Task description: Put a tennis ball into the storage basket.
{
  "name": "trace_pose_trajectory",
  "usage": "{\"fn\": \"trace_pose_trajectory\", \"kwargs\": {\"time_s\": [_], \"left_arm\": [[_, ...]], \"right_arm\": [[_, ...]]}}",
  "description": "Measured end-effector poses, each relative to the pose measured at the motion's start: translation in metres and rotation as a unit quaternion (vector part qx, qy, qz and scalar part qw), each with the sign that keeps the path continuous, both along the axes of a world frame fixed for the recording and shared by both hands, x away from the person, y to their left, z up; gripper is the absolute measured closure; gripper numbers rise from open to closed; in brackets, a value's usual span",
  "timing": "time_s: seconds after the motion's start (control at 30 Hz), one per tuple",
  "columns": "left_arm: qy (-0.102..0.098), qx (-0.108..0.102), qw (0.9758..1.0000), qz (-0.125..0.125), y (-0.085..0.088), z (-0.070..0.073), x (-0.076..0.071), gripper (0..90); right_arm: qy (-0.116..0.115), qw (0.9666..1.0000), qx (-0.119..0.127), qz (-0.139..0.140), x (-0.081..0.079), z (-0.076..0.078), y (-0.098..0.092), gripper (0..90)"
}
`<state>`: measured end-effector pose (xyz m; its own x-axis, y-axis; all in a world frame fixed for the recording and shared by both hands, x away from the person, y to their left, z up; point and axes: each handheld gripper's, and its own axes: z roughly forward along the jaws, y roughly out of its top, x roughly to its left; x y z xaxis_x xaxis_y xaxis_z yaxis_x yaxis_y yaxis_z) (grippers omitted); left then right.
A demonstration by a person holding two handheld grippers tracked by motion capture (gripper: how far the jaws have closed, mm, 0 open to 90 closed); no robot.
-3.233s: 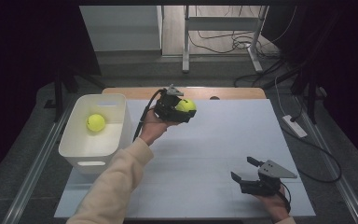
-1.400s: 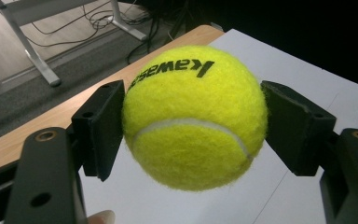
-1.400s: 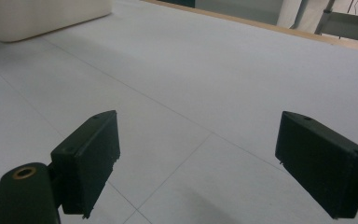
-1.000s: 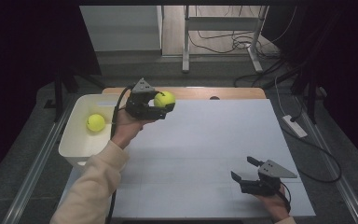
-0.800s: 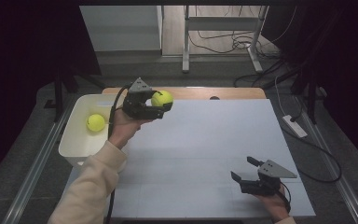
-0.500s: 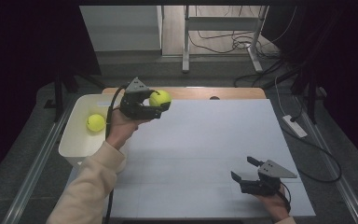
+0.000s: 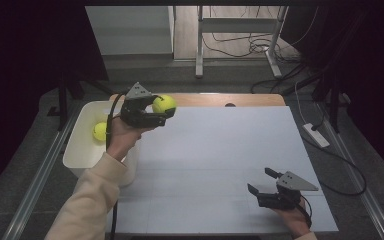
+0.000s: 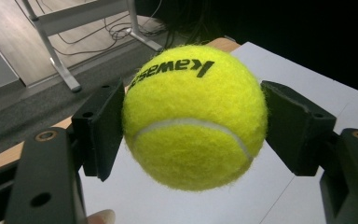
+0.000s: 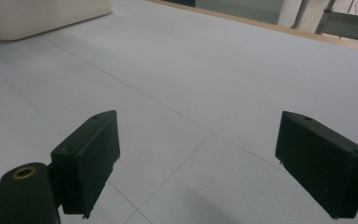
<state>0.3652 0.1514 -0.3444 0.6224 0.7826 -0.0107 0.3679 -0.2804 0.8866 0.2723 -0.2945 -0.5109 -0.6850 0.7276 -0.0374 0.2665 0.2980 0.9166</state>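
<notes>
Tennis ball, yellow with black "Kawasaki" lettering, sits clamped between both pads of your left gripper, held in the air above the table's far-left corner, just beside the white tub's near rim. At nine o'clock from the ball, a second yellow tennis ball lies inside that tub. Your right gripper rests low over the white table sheet at five o'clock, well apart, its jaws spread wide with nothing between them.
</notes>
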Motion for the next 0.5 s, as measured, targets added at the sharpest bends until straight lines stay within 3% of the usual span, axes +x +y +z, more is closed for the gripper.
{"fn": "trace_pose_trajectory", "kwargs": {"time_s": [0.5], "left_arm": [[-0.006, 0.004, 0.9999, 0.011, 0.014, 0.003, -0.006, 26.7]], "right_arm": [[0.000, 1.0000, 0.000, 0.001, 0.000, 0.000, 0.000, 13.8]]}}
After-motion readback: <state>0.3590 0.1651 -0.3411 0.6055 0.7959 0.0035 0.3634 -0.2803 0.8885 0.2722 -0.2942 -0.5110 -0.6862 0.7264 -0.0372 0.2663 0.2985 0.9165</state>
